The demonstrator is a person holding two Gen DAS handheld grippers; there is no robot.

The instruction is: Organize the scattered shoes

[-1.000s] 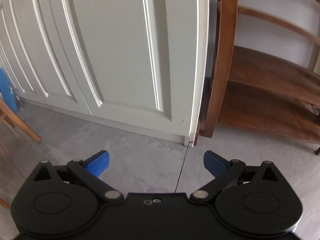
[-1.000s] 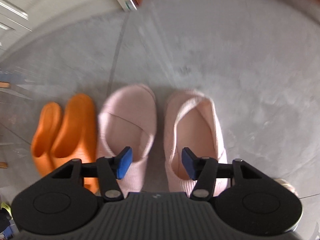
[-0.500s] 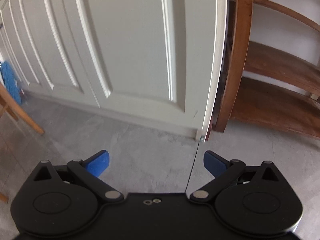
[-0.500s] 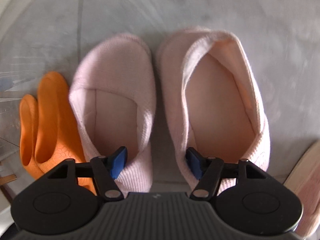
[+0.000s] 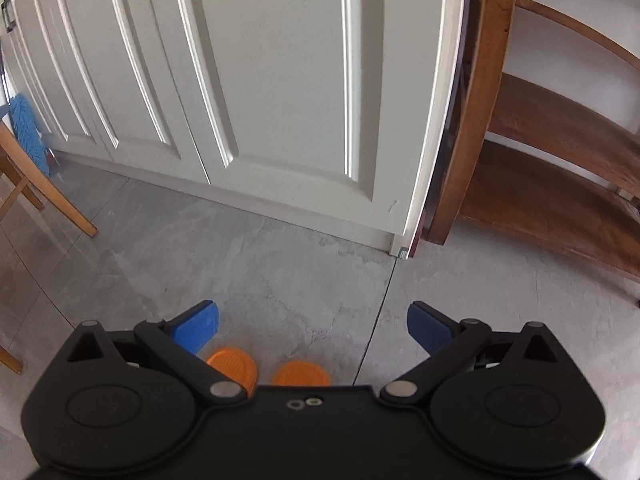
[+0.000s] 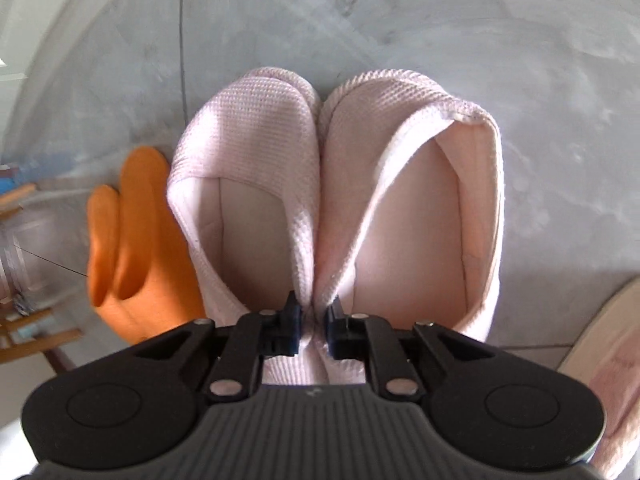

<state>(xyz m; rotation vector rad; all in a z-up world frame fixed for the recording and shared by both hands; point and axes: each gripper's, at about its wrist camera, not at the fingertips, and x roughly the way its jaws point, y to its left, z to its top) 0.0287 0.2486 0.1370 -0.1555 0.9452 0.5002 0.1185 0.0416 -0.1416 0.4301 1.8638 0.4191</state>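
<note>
Two pink slippers [image 6: 320,208] are lying side by side on the grey floor [image 6: 400,20], toes pointing away, and the right gripper [image 6: 311,322] is closing narrowly on their two inner heel walls, pinched together between the blue pads. Its jaws are closing at this moment, with the fabric already bunching between them. An orange pair of shoes [image 6: 136,240] is sitting just beside the left pink slipper, touching it or nearly so; the blur there is making contact hard to judge.

Risk is lying mainly in the grip: the knit walls are soft, so one slipper could be slipping out of the pinch on the lift and dropping, or the sagging pair could be dragging against the orange shoes and knocking them askew. A pale object at the lower right edge of the right wrist view is standing close to the outer slipper and could be catching it on a swing that way.

Meanwhile the left gripper [image 5: 313,322] is hanging with jaws wide and nothing between them, above the orange toes. Ahead of it open floor is running to a white panelled door [image 5: 280,100] and a wooden shelf unit [image 5: 560,160], leaving clear room for carrying forward.
</note>
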